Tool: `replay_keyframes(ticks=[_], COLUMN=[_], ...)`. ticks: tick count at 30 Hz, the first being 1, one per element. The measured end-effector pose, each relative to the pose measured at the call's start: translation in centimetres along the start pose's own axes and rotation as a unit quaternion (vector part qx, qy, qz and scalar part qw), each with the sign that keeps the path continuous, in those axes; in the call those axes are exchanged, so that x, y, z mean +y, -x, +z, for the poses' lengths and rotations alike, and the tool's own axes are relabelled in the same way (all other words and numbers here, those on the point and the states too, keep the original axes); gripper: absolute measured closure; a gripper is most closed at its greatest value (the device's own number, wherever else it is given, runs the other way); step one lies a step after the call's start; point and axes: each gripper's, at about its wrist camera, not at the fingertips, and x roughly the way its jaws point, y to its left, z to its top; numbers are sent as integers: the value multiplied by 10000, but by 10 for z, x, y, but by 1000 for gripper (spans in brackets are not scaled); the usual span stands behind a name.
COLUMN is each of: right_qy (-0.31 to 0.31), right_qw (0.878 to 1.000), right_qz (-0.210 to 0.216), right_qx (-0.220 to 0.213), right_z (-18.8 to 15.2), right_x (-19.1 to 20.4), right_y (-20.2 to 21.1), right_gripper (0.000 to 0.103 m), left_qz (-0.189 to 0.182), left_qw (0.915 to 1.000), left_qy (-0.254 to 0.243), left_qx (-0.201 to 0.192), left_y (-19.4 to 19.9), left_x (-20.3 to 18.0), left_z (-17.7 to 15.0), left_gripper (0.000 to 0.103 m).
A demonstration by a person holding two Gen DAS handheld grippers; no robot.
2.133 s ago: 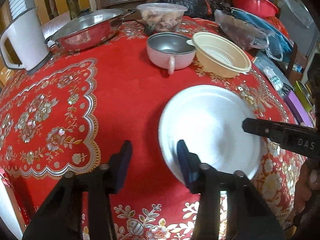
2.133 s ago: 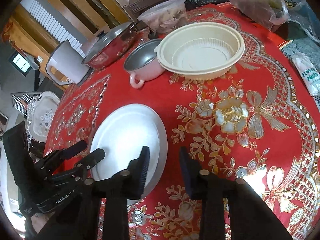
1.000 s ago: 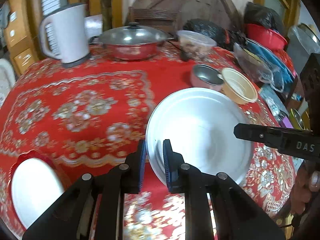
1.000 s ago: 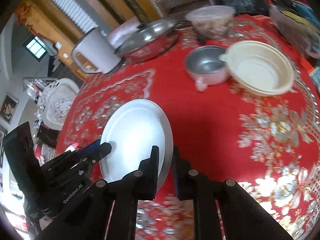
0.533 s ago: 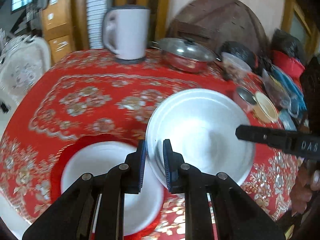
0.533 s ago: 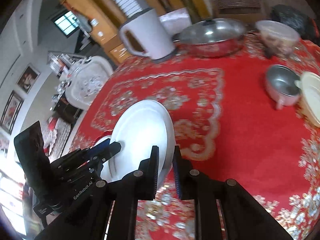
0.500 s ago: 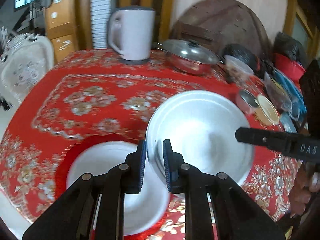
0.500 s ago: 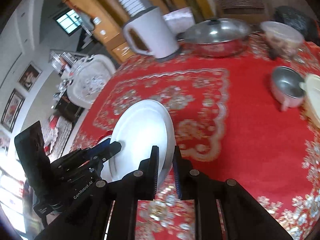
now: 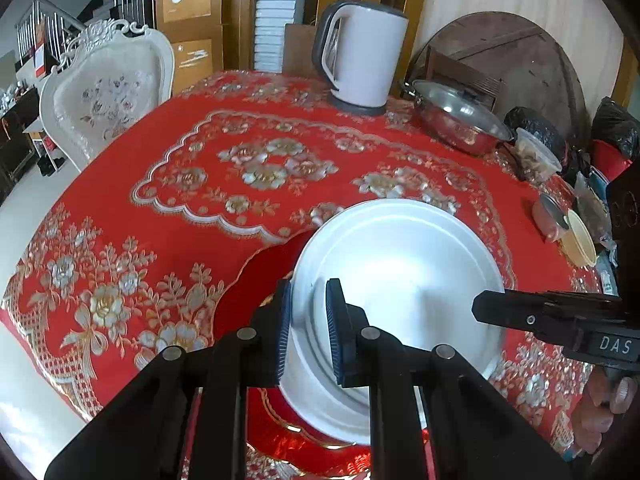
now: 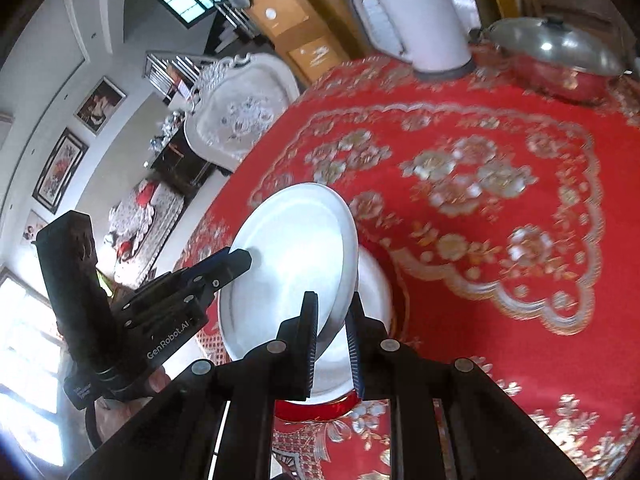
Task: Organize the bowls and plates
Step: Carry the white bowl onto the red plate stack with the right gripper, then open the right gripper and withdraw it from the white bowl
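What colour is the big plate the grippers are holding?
The plate is plain white, clearest in the left wrist view.

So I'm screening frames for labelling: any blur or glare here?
Left wrist view: sharp, with a bright glare patch on the white plate. Right wrist view: the tablecloth is motion-smeared, strongest at right; window light blows out the lower left edge.

**Surfaces and finishes on your tabletop**

You are holding a white plate (image 9: 400,280) that looks smooth and glossy, with a soft glare across its middle. Your left claw (image 9: 307,316) has matt black plastic arms and ribbed blue pads (image 9: 334,328). The cloth (image 9: 180,208) over the tabletop is shiny red with metallic gold and silver flowers. The lidded pot (image 9: 460,120) is polished metal, and the kettle (image 9: 362,52) smooth white plastic
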Motion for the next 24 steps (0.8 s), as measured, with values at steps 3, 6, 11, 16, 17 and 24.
replay_keyframes(ticks=[3, 6, 11, 16, 17, 24], right_qy=[12, 28, 35, 59, 28, -16], right_qw=[9999, 9997, 9996, 9998, 9999, 10000], right_qz=[56, 65, 58, 29, 25, 64], right_qx=[119, 241, 292, 194, 164, -10], right_z=[-7, -13, -20, -20, -20, -22], right_x=[1, -1, -5, -10, -12, -14], right_y=[-12, -22, -23, -11, -9, 7], right_gripper=[87, 86, 83, 80, 80, 80], left_qz=[-7, -23, -29, -96, -105, -188], left_qw=[10000, 9999, 9999, 9998, 9998, 9996], left_qy=[37, 118, 115, 86, 76, 82], left_qx=[26, 30, -71, -150, -152, -184], left_y=[-4, -5, 0, 6, 7, 9], left_x=[2, 4, 2, -5, -6, -12], left_z=[-4, -4, 1, 3, 3, 3], left_gripper=[83, 82, 82, 76, 75, 75])
